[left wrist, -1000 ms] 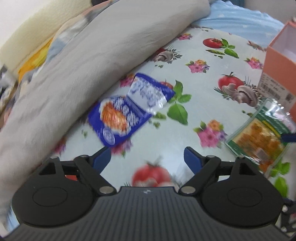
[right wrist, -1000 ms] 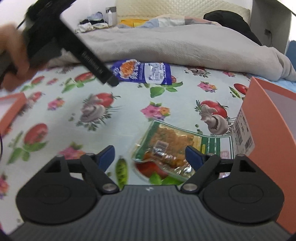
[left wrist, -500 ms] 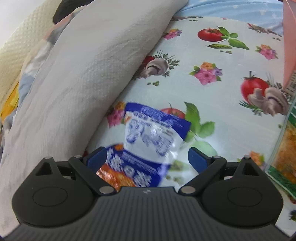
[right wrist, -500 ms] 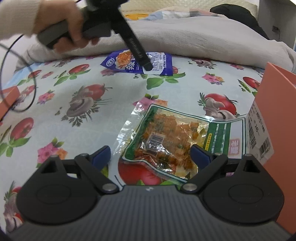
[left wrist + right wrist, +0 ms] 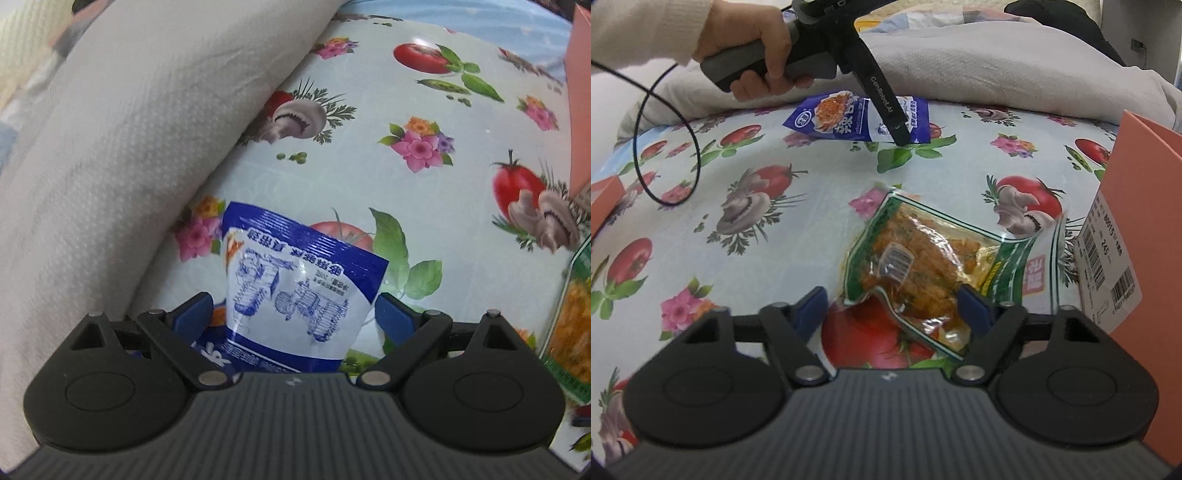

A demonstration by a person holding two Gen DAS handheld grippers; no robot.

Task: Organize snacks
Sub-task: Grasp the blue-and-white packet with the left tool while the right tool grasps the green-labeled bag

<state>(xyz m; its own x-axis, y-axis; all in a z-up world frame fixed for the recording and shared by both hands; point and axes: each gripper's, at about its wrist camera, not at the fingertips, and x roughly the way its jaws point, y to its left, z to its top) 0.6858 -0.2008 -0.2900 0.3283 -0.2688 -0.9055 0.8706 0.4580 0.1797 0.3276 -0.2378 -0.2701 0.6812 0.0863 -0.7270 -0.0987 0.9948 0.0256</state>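
- The left gripper (image 5: 293,314) has been brought down over the blue packet (image 5: 295,295) within the last second; a second ago that packet lay well ahead of it, in the middle of the left wrist view.
- Its jaws are held wide, with the packet's white end standing between the blue pads (image 5: 194,314) in the lower middle of the frame; no pressing on the foil is seen, so nothing is gripped yet.
- In the right wrist view the same blue packet (image 5: 857,118) is seen at upper centre, lying on the flowered cloth (image 5: 775,229) just beside the grey blanket (image 5: 997,62).
- The right gripper (image 5: 892,308) has barely shifted, but its jaws are closing, having stood wider half a second ago.
- The green packet (image 5: 923,266) lies between those pads at lower centre; the right pad is at the packet's edge, the left one apart from it.
- The orange box (image 5: 1145,229) stands at the right edge, just beside the green packet.
- Both pick-ups are judged close, with the box the likely destination.
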